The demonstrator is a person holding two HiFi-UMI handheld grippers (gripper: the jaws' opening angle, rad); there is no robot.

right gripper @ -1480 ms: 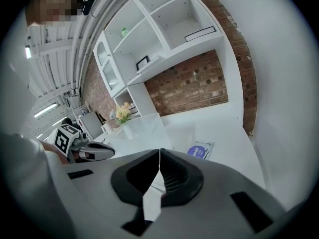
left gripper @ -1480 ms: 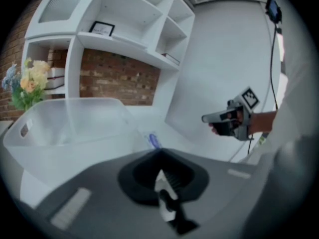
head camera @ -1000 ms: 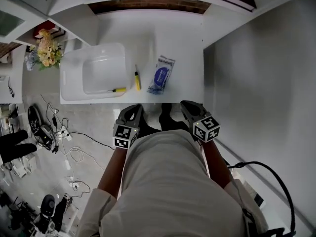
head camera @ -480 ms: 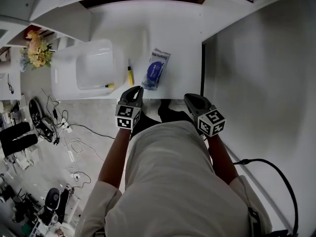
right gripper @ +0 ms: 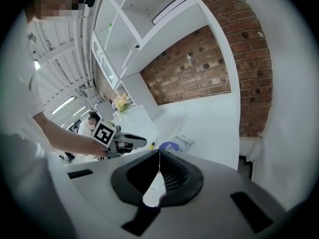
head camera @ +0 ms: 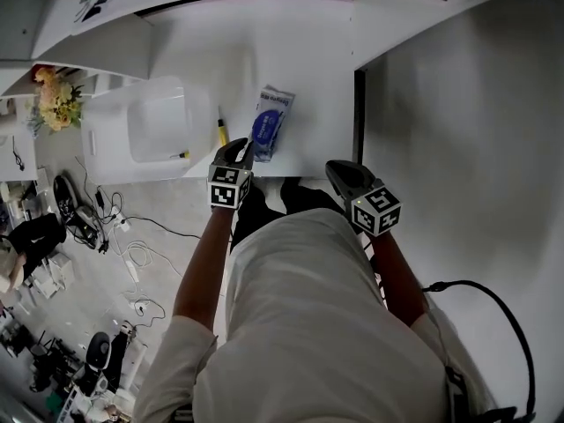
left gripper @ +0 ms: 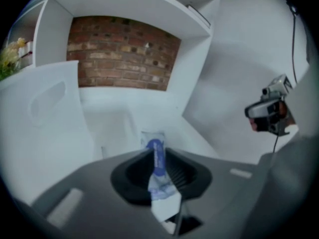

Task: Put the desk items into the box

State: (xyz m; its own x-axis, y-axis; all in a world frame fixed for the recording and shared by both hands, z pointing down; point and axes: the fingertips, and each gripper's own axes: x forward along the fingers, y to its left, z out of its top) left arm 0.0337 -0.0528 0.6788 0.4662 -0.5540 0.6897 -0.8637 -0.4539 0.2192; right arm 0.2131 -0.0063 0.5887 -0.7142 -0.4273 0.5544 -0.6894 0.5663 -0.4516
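A blue-and-white packet point(head camera: 268, 123) lies on the white desk point(head camera: 308, 69), with a yellow marker point(head camera: 221, 131) to its left. The translucent white box point(head camera: 97, 139) stands at the desk's left end, and a yellow-tipped pen point(head camera: 181, 155) lies inside it. My left gripper point(head camera: 240, 146) hangs over the desk's front edge, just left of the packet's near end. Its jaws have just been opening and stand narrowly open. The packet point(left gripper: 155, 156) shows through their gap, not pinched. My right gripper point(head camera: 337, 167) is shut and empty, short of the desk's front right corner.
A bunch of flowers point(head camera: 51, 104) stands left of the box. White shelves point(left gripper: 149, 14) and a brick wall point(left gripper: 119, 54) close off the desk's far side. A dark gap point(head camera: 357, 122) runs along the desk's right edge. Cables and clutter point(head camera: 106, 236) cover the floor at the left.
Both grippers have moved forward towards the desk. The left one has come from in front of the body to the desk's front edge beside the packet. The right one has advanced less.
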